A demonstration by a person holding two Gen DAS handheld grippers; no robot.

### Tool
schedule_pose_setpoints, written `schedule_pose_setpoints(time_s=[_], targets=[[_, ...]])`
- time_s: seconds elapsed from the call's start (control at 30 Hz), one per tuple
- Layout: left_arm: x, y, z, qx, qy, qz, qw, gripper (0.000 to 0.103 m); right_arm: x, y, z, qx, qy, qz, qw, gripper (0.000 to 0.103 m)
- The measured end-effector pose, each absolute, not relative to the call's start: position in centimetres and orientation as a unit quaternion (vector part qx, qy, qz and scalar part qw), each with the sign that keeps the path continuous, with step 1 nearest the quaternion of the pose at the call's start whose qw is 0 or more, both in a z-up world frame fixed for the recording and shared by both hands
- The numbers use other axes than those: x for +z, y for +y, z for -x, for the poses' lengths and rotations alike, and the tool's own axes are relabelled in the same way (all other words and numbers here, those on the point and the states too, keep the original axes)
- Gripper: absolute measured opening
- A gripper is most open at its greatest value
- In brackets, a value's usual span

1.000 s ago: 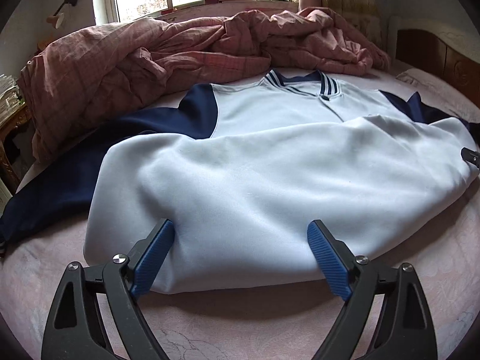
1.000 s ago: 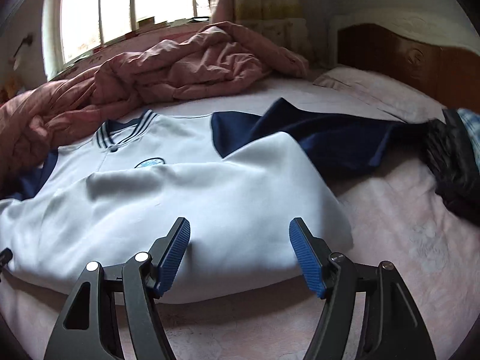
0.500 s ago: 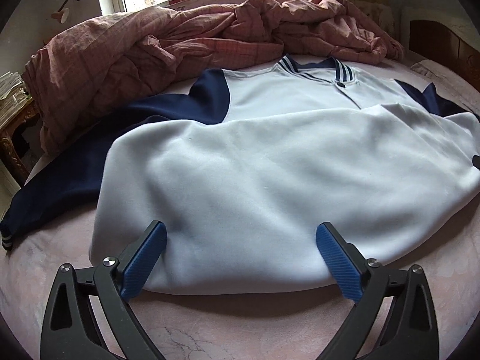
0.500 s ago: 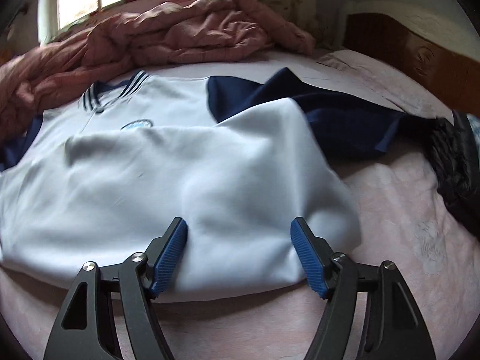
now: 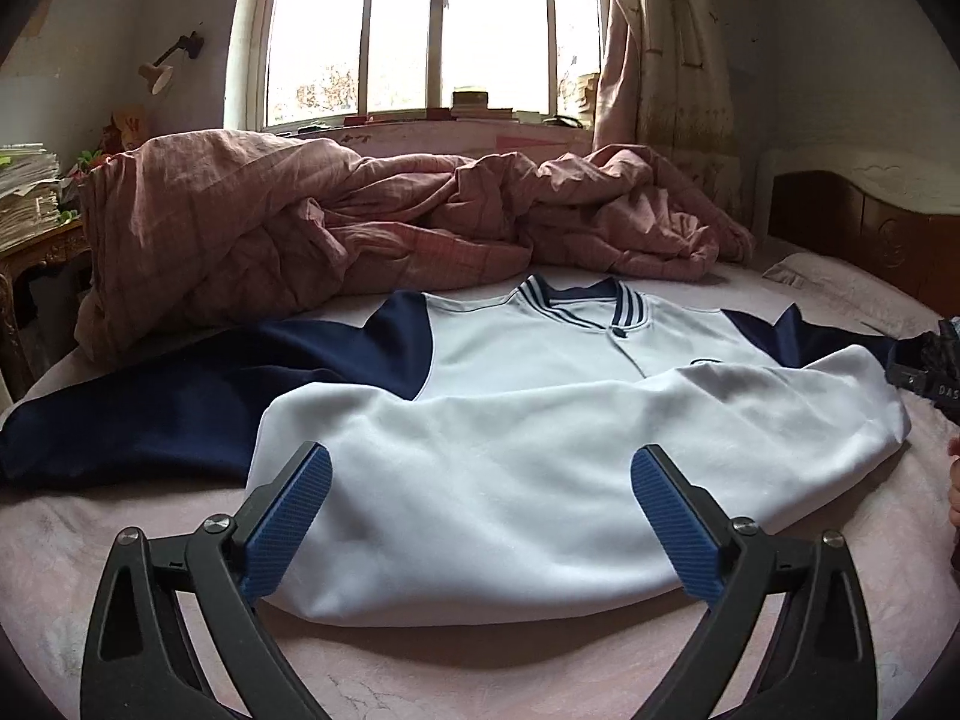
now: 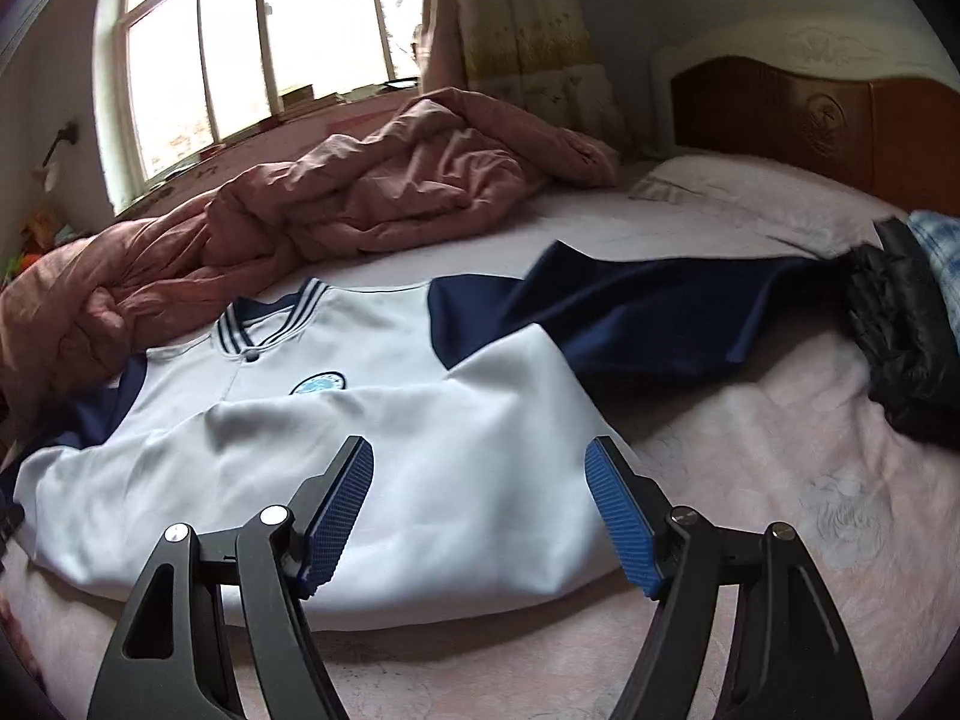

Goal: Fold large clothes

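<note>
The white jacket [image 5: 510, 468] with navy sleeves lay on the pink bed [image 5: 540, 672], its hem folded up over the chest, collar toward the far crumpled quilt [image 5: 336, 228]. The left gripper [image 5: 480, 510] had just been spreading its fingers, nothing pinched; the right gripper [image 6: 480, 504] stood spread and empty above the near fold

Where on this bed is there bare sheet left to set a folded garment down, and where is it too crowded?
Bare pink sheet lies right of the jacket, bounded by its navy sleeve, the black garment and the headboard. A narrow strip runs along the near edge. The window side is crowded by the rumpled quilt.
</note>
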State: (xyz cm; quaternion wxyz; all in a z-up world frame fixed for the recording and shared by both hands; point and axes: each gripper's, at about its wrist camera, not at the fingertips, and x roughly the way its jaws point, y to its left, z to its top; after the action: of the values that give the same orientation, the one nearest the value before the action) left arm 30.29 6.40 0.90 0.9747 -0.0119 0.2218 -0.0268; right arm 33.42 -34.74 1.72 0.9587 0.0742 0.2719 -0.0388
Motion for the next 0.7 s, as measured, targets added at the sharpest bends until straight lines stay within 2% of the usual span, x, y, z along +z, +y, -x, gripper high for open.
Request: schedule_pose_setpoints(time_s=[0.27, 0.37, 0.47, 0.53, 0.63, 0.7], targets=[[1.8, 5.6, -28.7, -0.008, 0.167, -0.005, 0.986, 0.103, 1.6, -33.1, -33.4, -0.026, 0.269, -0.069, 0.960, 0.075], [1.8, 5.2, -28.8, 0.012, 0.166, -0.019, 0.986, 0.103, 1.5, -32.9, -33.4, -0.062, 0.263, -0.039, 0.962, 0.080], [1.8, 5.4, -28.3, 0.041, 0.154, -0.020, 0.987, 0.103, 1.6, -32.4, -33.4, -0.083, 0.252, -0.012, 0.964, 0.081], [2.1, 5.7, -27.7, 0.038, 0.135, -0.007, 0.990, 0.103, 1.8, -32.2, -33.2, -0.077, 0.241, -0.012, 0.967, 0.086], [2.9, 5.7, -28.3, 0.001, 0.134, -0.006, 0.991, 0.103, 2.2, -32.1, -32.9, -0.065, 0.221, -0.014, 0.973, 0.089], [4.0, 5.1, -28.8, 0.008, 0.137, -0.019, 0.990, 0.103, 2.4, -31.8, -33.1, -0.056, 0.218, -0.010, 0.974, 0.097]])
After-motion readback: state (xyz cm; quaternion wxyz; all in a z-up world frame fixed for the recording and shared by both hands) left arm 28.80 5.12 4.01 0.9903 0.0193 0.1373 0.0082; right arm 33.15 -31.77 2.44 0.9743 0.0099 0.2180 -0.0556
